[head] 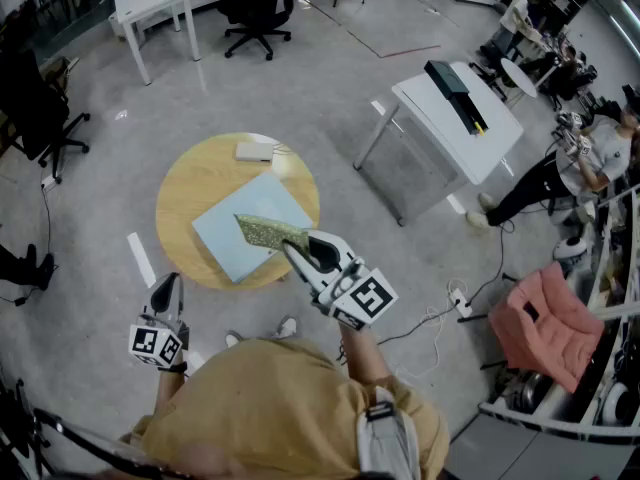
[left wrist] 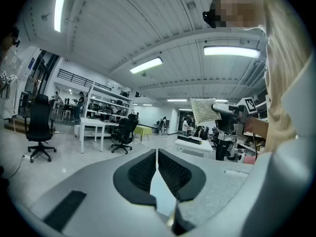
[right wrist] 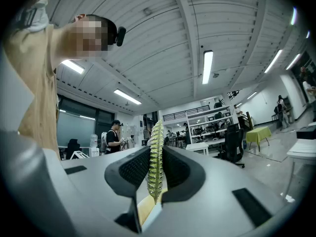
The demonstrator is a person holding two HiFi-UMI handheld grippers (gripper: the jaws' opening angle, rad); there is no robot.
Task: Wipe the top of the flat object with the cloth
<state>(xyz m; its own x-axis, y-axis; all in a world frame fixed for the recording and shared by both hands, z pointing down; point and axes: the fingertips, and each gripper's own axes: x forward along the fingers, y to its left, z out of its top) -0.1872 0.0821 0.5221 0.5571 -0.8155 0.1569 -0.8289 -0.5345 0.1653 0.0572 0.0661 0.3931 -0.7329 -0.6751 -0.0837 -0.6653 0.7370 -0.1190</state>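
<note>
The cloth (head: 268, 232) is green and yellow. The right tool (head: 292, 248) is clenched on one edge of it. In the right gripper view the cloth stands up thin between the two black pads (right wrist: 173, 169), which press it from both sides. In the left gripper view the cloth is up in the air with the room behind it.

From the head view, the cloth shows over the near right part of the board (head: 225, 233). The board is flat and light blue. It lies on a round wooden counter (head: 195, 183), with one corner pointing at the person. A small white thing (head: 254, 151) lies at the far edge of the counter, apart from the board.

The left tool (head: 167, 290) is low on the left, off the counter and well apart from the board. Its jaws are closed together with nothing between them.

A white desk (head: 455, 118) stands on the gray floor to the right. A black chair (head: 258, 8) is farther back.
</note>
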